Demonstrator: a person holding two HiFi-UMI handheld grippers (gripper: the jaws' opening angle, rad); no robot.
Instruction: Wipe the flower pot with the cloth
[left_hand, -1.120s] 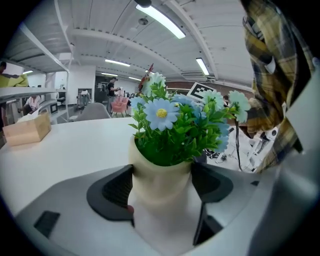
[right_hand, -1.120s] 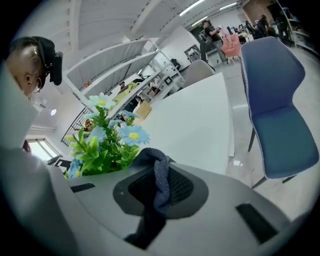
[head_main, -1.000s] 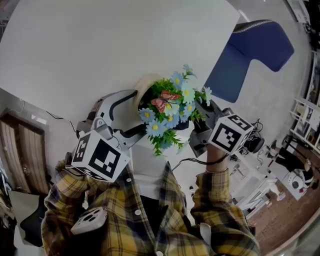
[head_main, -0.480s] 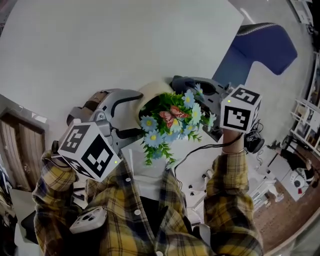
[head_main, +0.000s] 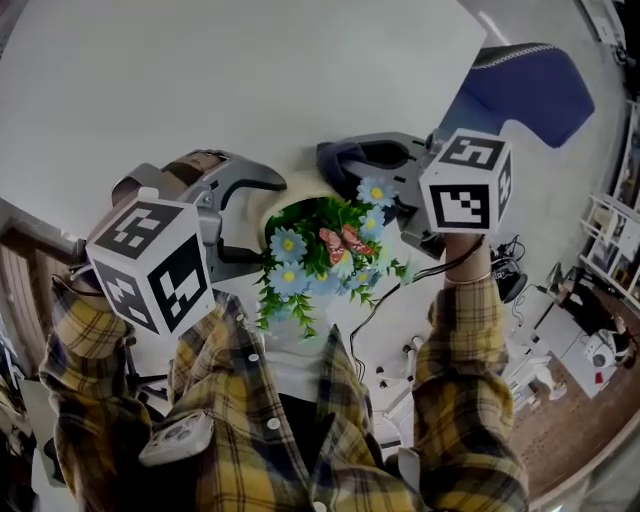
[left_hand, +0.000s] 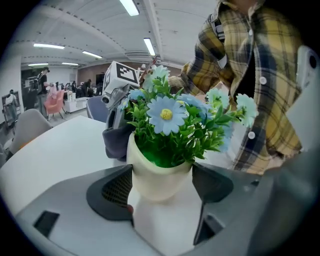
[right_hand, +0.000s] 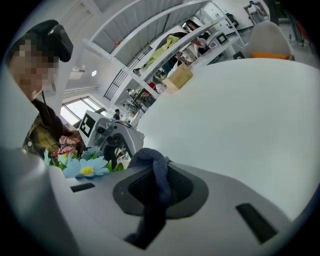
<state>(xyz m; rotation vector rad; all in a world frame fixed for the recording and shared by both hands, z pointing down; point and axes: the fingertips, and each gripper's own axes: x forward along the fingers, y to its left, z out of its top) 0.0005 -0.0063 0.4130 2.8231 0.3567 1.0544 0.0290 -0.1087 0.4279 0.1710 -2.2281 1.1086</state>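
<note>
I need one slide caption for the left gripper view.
Left tool grips the cream flower pot, with the dark cloth beside it.

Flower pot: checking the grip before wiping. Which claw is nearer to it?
Left. The left claw clamps the flower pot by its sides; the right claw, shut on the cloth, sits beside it.

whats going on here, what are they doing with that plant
A person in a plaid shirt works at a white table with tongs in each hand. The left tongs are clamped on a cream flower pot full of blue fake flowers, holding it steady. The right tongs pinch a dark blue cloth and hold it at the side of the pot away from the person, seemingly touching it. It looks like the pot is being wiped.
</note>
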